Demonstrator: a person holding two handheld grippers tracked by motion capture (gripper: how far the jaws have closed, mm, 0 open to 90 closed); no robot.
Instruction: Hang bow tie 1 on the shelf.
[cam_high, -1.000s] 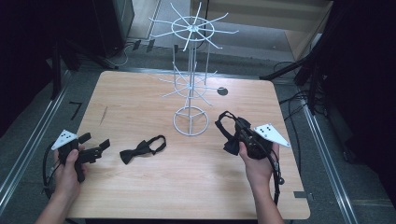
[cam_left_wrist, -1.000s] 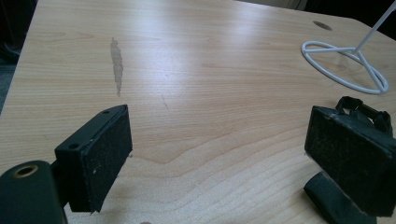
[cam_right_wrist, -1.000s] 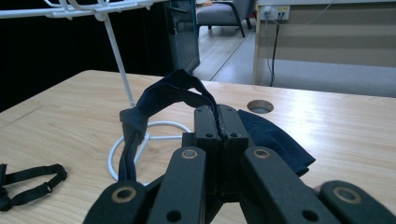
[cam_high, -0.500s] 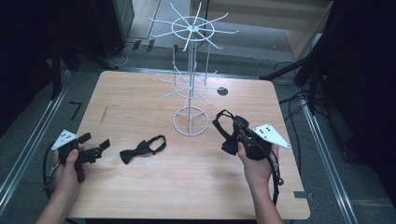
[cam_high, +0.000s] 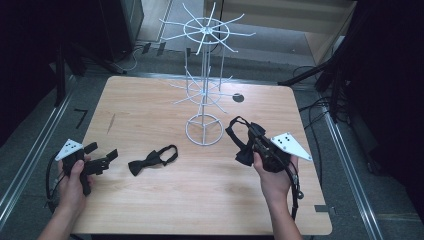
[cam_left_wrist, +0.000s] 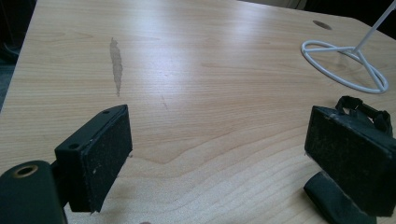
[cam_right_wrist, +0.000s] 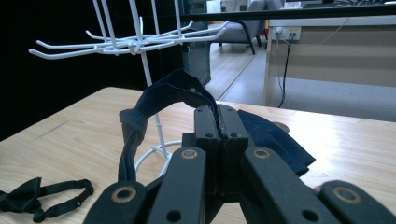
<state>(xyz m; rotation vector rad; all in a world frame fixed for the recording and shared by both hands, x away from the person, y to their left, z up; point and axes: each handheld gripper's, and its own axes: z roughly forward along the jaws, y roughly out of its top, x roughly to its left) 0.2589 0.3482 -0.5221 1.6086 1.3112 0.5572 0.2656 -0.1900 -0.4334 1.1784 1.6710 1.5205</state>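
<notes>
Two bow ties: one (cam_high: 151, 160) flat on the table (cam_high: 150, 110), one (cam_high: 243, 140) clamped in a gripper (cam_high: 252, 139). One wire rack (cam_high: 204, 85). Two grippers, the other (cam_high: 102, 156) empty.

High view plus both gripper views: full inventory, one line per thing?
table: 1, light wood, centre of the high view.
wire rack: 1, white, tiered hooks on a ring base, far middle of the table.
bow tie on the table: 1, black, lying flat near the rack's base, towards the left gripper.
held bow tie: 1, dark navy, lifted clear of the table, pinched in the right gripper.
round hole: 1, dark, in the tabletop behind the rack.
left gripper: 1, black, jaws wide apart, low at the left edge, holding nothing.
right gripper: 1, black, jaws shut on the held bow tie.
</notes>
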